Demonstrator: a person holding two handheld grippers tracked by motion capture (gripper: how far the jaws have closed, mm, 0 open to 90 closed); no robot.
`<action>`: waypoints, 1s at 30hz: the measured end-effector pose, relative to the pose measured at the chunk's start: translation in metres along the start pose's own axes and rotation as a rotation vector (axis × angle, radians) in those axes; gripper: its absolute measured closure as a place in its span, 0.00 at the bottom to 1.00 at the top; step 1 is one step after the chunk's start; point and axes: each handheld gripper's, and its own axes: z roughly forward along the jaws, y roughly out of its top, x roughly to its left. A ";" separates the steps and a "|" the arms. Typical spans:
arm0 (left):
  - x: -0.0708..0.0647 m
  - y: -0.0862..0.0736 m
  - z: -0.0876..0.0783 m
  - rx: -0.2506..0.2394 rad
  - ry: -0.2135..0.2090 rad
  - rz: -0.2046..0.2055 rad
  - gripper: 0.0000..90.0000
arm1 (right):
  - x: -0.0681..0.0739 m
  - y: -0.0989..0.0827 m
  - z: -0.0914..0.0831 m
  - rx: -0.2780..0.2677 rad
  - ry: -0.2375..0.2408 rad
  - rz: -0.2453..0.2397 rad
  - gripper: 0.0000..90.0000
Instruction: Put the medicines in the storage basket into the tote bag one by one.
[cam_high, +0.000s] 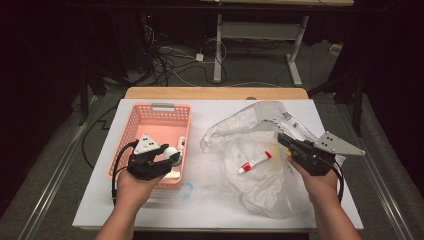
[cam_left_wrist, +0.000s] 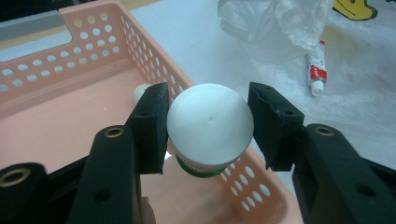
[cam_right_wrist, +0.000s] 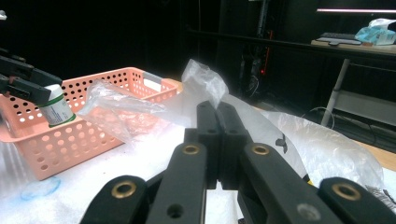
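My left tool (cam_left_wrist: 208, 123) grips the white-capped bottle (cam_left_wrist: 210, 126) over the pink basket (cam_left_wrist: 56, 70), poised for dropping in. My right tool (cam_right_wrist: 218, 122) is clenched on the plastic bag (cam_high: 260, 175), pinning it to the desk (cam_high: 210, 200); tube (cam_high: 254, 162) waits inside.

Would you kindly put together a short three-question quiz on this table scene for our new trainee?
1. True or false: the left gripper holds a white-capped bottle over the pink basket.
2. What are the right gripper fingers pinching? A) the plastic bag B) the basket rim C) a cable
3. Name the item lying on the plastic bag between the two grippers.

Key:
1. True; both fingers press on its rounded cap.
2. A; the fingers are closed on a fold of the bag.
3. A small white tube with red markings.
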 end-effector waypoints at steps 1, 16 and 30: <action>0.000 0.000 -0.001 -0.006 0.000 -0.001 0.54 | 0.000 0.000 0.000 -0.004 0.000 -0.005 1.00; -0.014 0.008 -0.012 -0.072 -0.049 0.014 0.55 | -0.001 0.000 0.000 -0.002 0.002 -0.002 1.00; -0.047 0.009 0.002 -0.043 -0.144 0.076 0.55 | 0.000 -0.001 0.001 0.001 0.005 -0.007 1.00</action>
